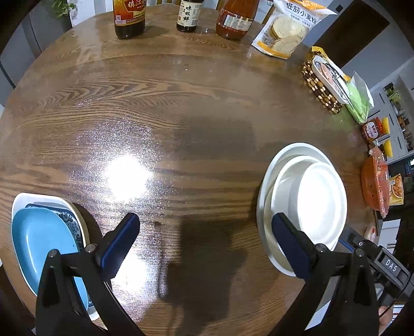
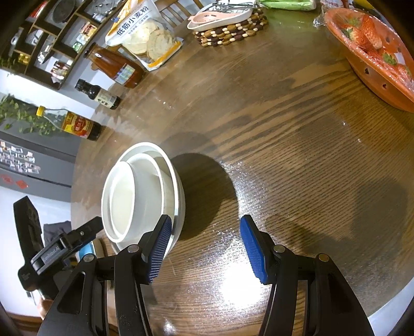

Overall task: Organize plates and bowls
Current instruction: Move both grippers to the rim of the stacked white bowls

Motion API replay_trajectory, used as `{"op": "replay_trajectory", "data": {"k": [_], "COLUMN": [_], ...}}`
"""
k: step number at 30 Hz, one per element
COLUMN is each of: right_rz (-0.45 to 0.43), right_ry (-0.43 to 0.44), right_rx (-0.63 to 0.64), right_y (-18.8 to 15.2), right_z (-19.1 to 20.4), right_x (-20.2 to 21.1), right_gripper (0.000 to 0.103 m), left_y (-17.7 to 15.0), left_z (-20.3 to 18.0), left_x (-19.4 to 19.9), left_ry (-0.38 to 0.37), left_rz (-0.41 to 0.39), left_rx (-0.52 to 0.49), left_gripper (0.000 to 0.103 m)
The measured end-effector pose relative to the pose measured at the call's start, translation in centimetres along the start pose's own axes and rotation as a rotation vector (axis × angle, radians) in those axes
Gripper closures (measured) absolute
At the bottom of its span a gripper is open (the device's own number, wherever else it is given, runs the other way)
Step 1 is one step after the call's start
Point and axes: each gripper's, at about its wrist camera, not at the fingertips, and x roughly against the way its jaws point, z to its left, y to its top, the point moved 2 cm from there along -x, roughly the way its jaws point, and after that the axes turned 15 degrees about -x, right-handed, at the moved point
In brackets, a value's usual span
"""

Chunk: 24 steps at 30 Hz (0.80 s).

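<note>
In the left wrist view, stacked plates (image 1: 38,232) are seen at the lower left of the table (image 1: 181,103); nested bowls (image 1: 305,196) lie at the right; three bottles (image 1: 186,18) are ranged along the top edge. A flour bag (image 1: 287,28) stands right of the bottles; a beaded trivet (image 1: 319,86) bearing a dish (image 1: 328,77) lies below it.

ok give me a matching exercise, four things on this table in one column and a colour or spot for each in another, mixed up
Things:
1. stack of round bowls
2. stack of oval plates
3. perforated plastic basket of strawberries
4. beaded wooden trivet

Descriptions:
A. orange, at the table's edge
B. blue on top, white beneath
C. all white, nested
D. under a pink dish

Pairs: 1-C, 2-B, 3-A, 4-D
</note>
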Motion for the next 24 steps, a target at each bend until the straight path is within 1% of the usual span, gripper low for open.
{"op": "replay_trajectory", "data": {"k": [10,19,24], "right_rz": [0.003,-0.022,-0.056], "right_ry": [-0.014,-0.059,-0.110], "right_rx": [0.005,0.042,0.103], "right_y": [0.1,0.0,-0.3], "right_z": [0.2,0.8,1.7], "right_x": [-0.3,-0.7,-0.9], "right_gripper": [0.046,0.046,0.046], "left_y": [0.1,0.3,0.5], "left_z": [0.1,-0.3,-0.7], "left_x": [-0.7,-1.5,-1.8], "left_ry": [0.013,0.041,0.072], "left_rz": [0.015,0.029,0.027], "left_rx": [-0.005,-0.026,-0.057], "left_gripper": [0.001,0.001,0.004]}}
